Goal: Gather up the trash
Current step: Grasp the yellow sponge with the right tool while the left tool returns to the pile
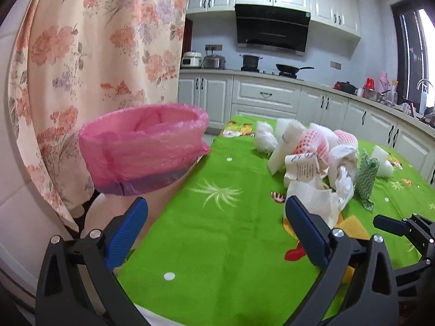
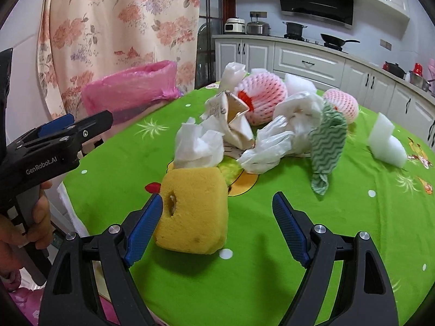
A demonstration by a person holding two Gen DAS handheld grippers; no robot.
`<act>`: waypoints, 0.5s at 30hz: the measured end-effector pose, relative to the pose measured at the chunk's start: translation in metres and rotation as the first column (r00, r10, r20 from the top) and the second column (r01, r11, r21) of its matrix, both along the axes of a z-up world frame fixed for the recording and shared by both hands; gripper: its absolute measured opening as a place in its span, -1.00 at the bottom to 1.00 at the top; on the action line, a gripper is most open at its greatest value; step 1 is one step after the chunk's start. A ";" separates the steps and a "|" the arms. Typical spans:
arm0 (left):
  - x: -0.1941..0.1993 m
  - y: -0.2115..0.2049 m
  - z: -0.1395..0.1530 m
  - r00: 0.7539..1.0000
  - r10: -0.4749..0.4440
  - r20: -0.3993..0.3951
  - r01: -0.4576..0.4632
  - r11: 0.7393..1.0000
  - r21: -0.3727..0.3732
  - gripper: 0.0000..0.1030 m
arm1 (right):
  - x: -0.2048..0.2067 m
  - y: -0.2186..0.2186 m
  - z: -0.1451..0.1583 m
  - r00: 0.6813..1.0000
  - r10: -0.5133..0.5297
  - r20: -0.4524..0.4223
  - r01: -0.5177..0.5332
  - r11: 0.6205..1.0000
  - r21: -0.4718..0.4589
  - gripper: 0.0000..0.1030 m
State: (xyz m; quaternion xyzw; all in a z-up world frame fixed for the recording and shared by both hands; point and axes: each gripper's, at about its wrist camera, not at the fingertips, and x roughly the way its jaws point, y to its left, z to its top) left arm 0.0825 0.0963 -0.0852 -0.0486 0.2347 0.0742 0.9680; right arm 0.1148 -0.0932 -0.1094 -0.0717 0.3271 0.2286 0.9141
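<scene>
A pile of trash lies on the green tablecloth (image 2: 258,271): a yellow sponge (image 2: 194,212), crumpled white tissue (image 2: 198,146), torn paper (image 2: 231,114), a white plastic bag (image 2: 272,141), a green wavy cloth (image 2: 326,141), pink foam fruit nets (image 2: 263,95) and white foam pieces (image 2: 386,141). A bin lined with a pink bag (image 1: 144,149) stands off the table's left edge. My right gripper (image 2: 217,222) is open, its left finger beside the sponge. My left gripper (image 1: 214,228) is open and empty over the table edge, below the bin; it also shows in the right wrist view (image 2: 81,130).
A floral curtain (image 1: 95,68) hangs behind the bin. White kitchen cabinets (image 1: 261,95) and a counter with pots, a pan (image 1: 291,68) and a range hood (image 1: 272,30) stand behind the table. The trash pile (image 1: 318,157) also shows in the left wrist view.
</scene>
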 end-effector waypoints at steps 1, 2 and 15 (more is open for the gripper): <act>0.002 0.002 -0.002 1.000 -0.004 -0.014 0.004 1.000 -0.012 0.90 | 0.001 0.001 0.000 1.000 0.001 0.001 -0.001 1.000 -0.003 0.50; 0.004 0.003 -0.004 1.000 -0.001 -0.030 0.000 1.000 -0.021 0.90 | 0.000 0.002 0.000 1.000 0.002 0.002 -0.002 1.000 -0.007 0.50; 0.004 -0.003 0.001 0.999 -0.024 -0.035 0.023 1.000 -0.020 0.89 | 0.001 0.009 -0.002 0.999 0.034 -0.012 -0.034 0.999 -0.031 0.08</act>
